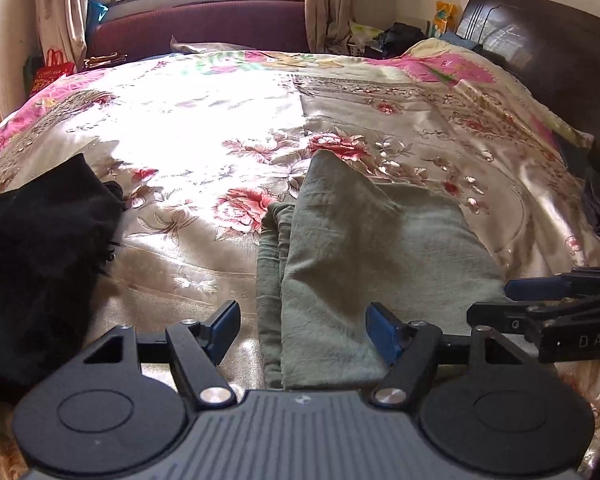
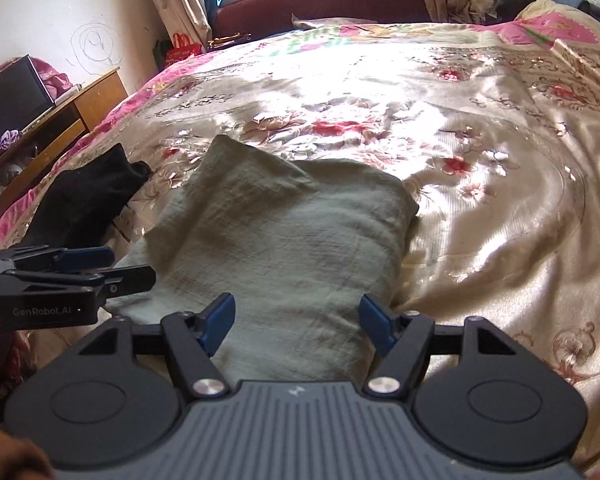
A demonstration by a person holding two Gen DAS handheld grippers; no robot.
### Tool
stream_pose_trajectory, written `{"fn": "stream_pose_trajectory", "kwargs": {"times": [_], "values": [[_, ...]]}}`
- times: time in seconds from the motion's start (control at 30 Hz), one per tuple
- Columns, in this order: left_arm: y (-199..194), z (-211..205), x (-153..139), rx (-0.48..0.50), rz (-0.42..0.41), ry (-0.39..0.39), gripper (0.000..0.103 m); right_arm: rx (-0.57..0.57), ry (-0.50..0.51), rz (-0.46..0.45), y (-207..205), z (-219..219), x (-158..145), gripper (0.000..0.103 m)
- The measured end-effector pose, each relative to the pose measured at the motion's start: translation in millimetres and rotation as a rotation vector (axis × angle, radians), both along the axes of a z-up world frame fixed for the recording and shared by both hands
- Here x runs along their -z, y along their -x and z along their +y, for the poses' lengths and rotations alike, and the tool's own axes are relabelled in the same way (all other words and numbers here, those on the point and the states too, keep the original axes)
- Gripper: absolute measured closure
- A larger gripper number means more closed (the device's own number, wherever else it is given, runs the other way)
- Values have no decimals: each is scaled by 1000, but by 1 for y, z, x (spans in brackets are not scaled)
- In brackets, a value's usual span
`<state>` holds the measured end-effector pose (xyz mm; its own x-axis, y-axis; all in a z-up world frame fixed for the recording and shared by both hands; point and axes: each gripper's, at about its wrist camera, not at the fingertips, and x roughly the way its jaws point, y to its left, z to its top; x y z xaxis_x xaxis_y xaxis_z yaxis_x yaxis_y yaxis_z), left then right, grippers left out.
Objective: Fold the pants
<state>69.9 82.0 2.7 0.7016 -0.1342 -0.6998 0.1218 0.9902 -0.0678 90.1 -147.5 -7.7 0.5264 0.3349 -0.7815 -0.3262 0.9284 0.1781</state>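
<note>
Bed (image 1: 204,128) with floral satin cover, window behind. Your left tool (image 1: 304,330) stands with its 2 fingers wide apart, nothing gripped, above the near left edge of the folded grey-green pants (image 1: 364,240). Your right tool (image 2: 298,328) likewise spread, empty, over the pants' (image 2: 276,232) near end. A black garment (image 1: 32,248) lies left, apart.

Open left hand-held gripper (image 1: 303,330) hovers over folded green pants (image 1: 364,248) on bedspread (image 1: 188,152).
</note>
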Motion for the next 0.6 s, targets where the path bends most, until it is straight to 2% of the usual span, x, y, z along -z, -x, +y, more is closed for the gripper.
{"fn": "stream_pose_trajectory", "kwargs": {"times": [0.13, 0.23, 0.3, 0.47, 0.6], "values": [[-4, -3, 23, 19, 77, -40, 20, -25, 39, 34, 4, 4, 15, 32], [2, 4, 19, 17, 70, 15, 20, -25, 16, 14, 6, -1, 2, 32], [2, 6, 9, 13, 42, 23, 20, -28, 7, -16, 0, -1, -9, 32], [-19, 2, -12, 18, -49, -6, 20, -47, 12, -61, -47, 21, -14, 32], [-34, 7, 0, 6, -11, -9, 20, -70, -13, -50, -85, 50, -4, 32]]}}
